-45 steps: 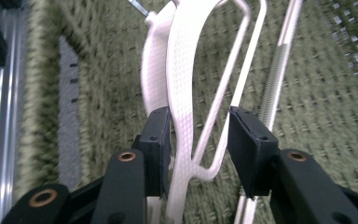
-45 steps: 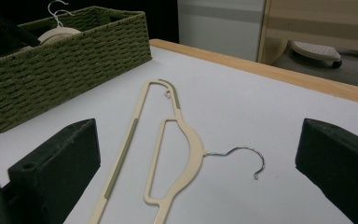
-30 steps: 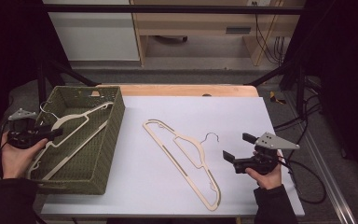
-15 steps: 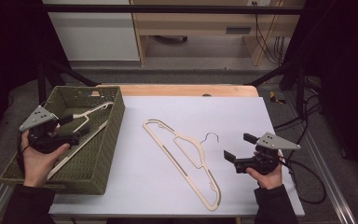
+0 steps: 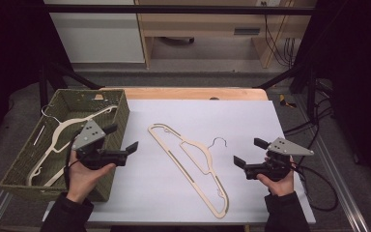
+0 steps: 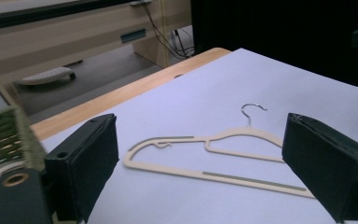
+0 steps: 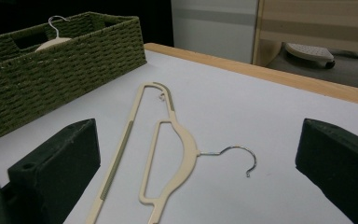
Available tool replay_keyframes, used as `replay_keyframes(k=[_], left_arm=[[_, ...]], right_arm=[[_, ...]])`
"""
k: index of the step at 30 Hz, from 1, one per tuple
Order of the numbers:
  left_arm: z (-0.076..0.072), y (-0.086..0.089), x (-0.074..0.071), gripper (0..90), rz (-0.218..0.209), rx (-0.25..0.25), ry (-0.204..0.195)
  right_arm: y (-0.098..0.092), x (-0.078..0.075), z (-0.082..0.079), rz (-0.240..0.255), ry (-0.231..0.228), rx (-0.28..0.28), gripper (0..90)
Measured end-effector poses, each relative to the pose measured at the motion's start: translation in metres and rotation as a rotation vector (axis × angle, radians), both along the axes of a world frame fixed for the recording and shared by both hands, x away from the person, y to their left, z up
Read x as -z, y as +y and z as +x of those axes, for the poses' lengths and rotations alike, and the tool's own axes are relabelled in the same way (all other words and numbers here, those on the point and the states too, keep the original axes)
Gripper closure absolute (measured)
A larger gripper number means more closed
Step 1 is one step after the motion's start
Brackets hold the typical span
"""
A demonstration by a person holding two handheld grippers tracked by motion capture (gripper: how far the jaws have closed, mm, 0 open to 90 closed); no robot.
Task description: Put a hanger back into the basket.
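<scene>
A cream hanger [image 5: 189, 166] with a metal hook lies flat on the white bench top [image 5: 251, 121], about midway between the bench's left and right edges and closer to the near edge than the far one. It runs slantwise from the middle toward the near edge, and its hook [image 5: 219, 141] points toward the right edge. In the left gripper view the hanger [image 6: 214, 156] shows between the two black jaws but farther off on the bench, and nothing is gripped.

The left gripper [image 5: 121, 145] hangs over the bench's left edge, just past the right wall of a green woven basket [image 5: 116, 123] that sits at the bench's left side. Its jaws have just been opening and now stand wide apart with nothing between them; they point toward the hanger. A second cream hanger [image 5: 63, 135] lies inside the basket, its hook near the basket's far left corner.

The right gripper [image 5: 246, 153] is held near the bench's near right corner, its jaws aimed left at the hanger's hook end. In the right gripper view its jaws stand wide apart, with the hanger [image 7: 168, 140] on the bench ahead and untouched. The two grippers are well apart, one on each side of the hanger.
</scene>
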State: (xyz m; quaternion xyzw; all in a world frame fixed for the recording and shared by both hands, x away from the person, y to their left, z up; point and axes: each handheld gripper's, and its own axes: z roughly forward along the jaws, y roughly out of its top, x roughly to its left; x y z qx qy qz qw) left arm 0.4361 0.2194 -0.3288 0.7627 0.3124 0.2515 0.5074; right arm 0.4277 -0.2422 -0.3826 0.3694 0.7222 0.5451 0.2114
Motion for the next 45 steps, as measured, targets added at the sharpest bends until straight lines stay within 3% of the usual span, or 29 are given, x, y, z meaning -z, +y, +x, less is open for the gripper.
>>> replay_keyframes(k=[4, 16, 33, 45], left_arm=[[0.005, -0.022, 0.005, 10.7, 0.023, 0.031, 0.008], [0.027, -0.076, 0.027, 10.9, 0.021, 0.102, 0.069], [0.065, -0.138, 0.058, 11.1, 0.041, 0.147, 0.147], [0.093, -0.174, 0.082, 12.8, 0.081, 0.164, 0.191]], right_arm=[[0.000, 0.000, 0.000, 0.002, 0.000, -0.001, 0.3], [-0.003, 0.000, 0.000, 0.007, 0.000, 0.006, 0.3], [-0.007, 0.001, -0.002, 0.007, -0.005, -0.003, 0.3], [-0.008, 0.000, -0.002, 0.020, -0.008, -0.003, 0.4]])
